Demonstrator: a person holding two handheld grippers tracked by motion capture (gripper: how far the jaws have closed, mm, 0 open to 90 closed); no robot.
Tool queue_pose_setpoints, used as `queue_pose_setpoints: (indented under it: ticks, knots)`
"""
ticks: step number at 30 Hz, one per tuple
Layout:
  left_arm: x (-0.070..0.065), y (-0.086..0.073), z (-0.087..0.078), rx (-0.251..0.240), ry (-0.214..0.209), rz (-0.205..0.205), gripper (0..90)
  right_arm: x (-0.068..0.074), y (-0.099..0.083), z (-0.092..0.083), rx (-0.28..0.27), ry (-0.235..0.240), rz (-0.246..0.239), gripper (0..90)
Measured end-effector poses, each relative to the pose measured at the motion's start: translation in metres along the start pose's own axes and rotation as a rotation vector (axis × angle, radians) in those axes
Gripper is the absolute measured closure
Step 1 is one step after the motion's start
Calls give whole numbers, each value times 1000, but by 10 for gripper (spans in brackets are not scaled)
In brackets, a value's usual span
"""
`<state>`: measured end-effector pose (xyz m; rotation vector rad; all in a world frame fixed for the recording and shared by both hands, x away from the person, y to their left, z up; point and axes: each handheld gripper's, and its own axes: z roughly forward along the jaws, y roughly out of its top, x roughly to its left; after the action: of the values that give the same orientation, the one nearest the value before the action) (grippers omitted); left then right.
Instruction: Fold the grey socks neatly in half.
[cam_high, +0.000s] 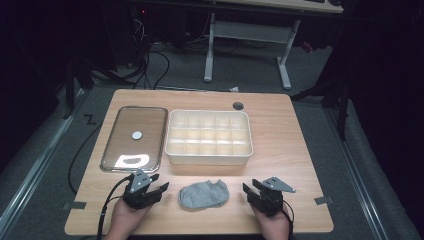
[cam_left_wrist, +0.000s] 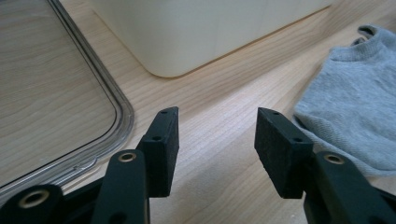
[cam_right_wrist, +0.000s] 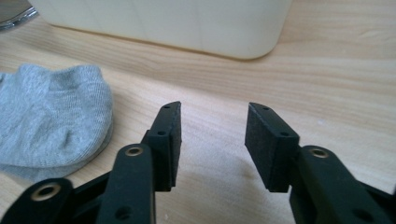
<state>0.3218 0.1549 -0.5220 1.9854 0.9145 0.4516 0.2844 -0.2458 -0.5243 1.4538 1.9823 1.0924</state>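
The small grey knitted sock lies flat on the wooden table, between your left gripper and right gripper. Both stand wide open, empty. Judged soft, light, limp: pinch its cuff edge.

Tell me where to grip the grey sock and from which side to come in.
Grip the grey sock at its right-hand end, where the cuff opening leaves loose raised edges. It lies flat between both open grippers, so coming in low from the right with the right gripper looks best. The left gripper could pinch the rounded end likewise.
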Motion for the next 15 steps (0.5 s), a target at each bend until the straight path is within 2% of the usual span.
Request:
queue_pose_setpoints:
  ticks: [3,5,7,11,15]
  knots:
    - [0,0,1,-3,-6,-7,493,1,0,0,-7,-8,-18,557]
    - [0,0,2,6,-5,-3,487,0,-1,-1,-6,-12,-12,554]
    - [0,-1,2,7,-6,-5,484,-2,-1,0,-8,6,10,557]
    - [-1,-1,0,7,-15,-12,480,1,-1,-2,-27,-35,8,549]
    - [-3,-1,-1,3,-18,-16,479,4,-1,-2,-32,-9,-7,550]
